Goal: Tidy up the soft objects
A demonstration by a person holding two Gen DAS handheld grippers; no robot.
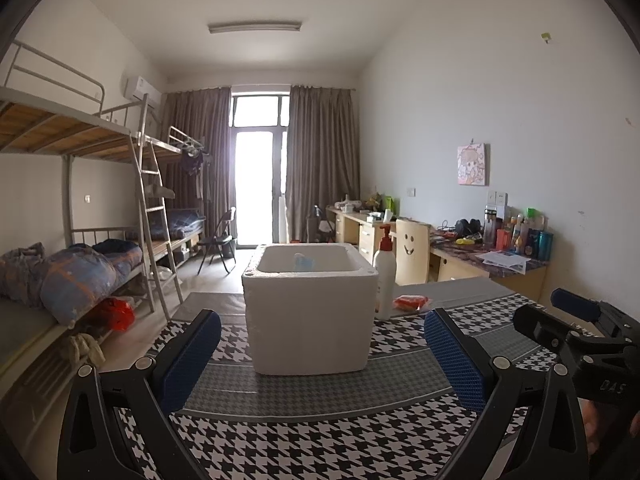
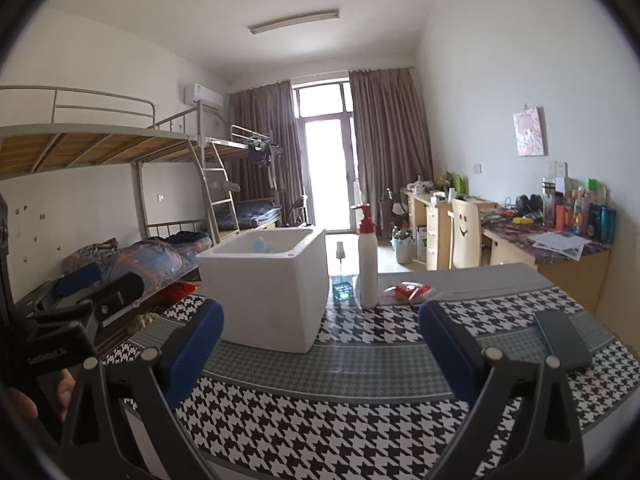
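Both pairs of fingers stand wide apart and hold nothing. Your left gripper (image 1: 322, 360) hovers above the houndstooth tablecloth (image 1: 320, 448), its blue pads (image 1: 188, 360) touching nothing, and the white foam box (image 1: 310, 308) stands just ahead between them. Your right gripper (image 2: 320, 350) is spread the same way, also empty, with the box ahead to its left. Inside the box you see a light blue soft object (image 2: 264, 245), partly hidden by the wall. Beside the box stands a white pump bottle (image 2: 368, 264), and near it lies an orange packet (image 2: 410, 291). A dark flat case (image 2: 562, 338) lies on the cloth just to the right of your right gripper.
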